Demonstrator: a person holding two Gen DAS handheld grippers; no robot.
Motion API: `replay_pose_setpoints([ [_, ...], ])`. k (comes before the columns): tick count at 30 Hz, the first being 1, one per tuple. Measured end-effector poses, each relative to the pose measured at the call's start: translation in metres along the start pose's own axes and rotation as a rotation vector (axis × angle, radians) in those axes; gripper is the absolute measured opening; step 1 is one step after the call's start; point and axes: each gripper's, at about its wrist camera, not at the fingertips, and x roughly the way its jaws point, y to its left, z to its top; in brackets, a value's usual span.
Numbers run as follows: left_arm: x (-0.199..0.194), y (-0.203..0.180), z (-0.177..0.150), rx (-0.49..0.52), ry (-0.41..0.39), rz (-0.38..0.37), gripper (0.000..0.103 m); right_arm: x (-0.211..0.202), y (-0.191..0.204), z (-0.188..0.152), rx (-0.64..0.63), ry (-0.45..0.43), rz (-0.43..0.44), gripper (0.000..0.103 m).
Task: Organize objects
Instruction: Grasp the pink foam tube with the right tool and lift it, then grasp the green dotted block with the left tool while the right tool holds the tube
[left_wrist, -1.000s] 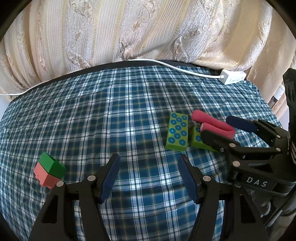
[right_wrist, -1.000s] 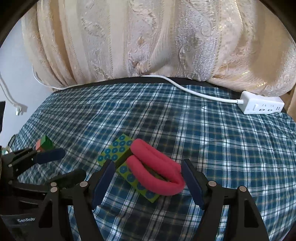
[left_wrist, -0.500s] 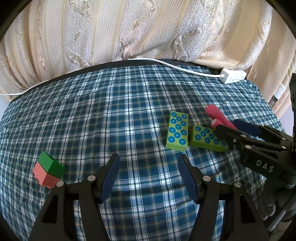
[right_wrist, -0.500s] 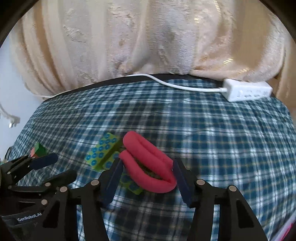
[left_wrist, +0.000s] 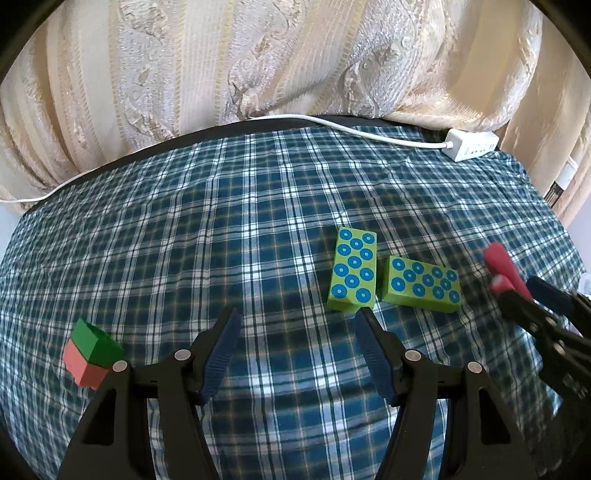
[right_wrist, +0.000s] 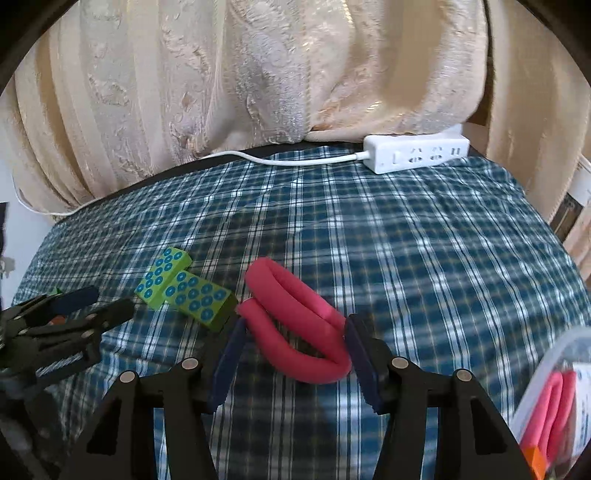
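Left gripper hangs with its jaws spread and nothing between them, over bare blue plaid cloth. Just beyond its right finger two green dotted blocks lie side by side, touching at a corner. A green cube stacked on a red one sits near the cloth's left edge, beside the left finger. At far right the right gripper shows, pink foam poking from it. No writing is legible here.

Right gripper, in its own view, has just been closing and now pinches the folded pink foam loop between its pads. The green blocks lie just left of the loop. A clear container at the lower right edge holds another pink loop. Open cloth stretches ahead to a white power strip at the far edge.
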Motion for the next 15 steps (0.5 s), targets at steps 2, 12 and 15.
replay_pose_setpoints([
  [2,0.002,-0.003,0.001,0.006,0.003,-0.001,0.066,-0.006,0.000,-0.003,0.002,-0.014,-0.003,0.058],
  [12,0.012,-0.018,0.009,0.046,0.003,0.002,0.066,-0.011,0.002,-0.010,-0.019,-0.038,0.002,0.056],
  [15,0.016,-0.018,0.011,0.047,0.007,0.008,0.066,-0.009,0.001,-0.011,-0.016,-0.039,0.013,0.056],
])
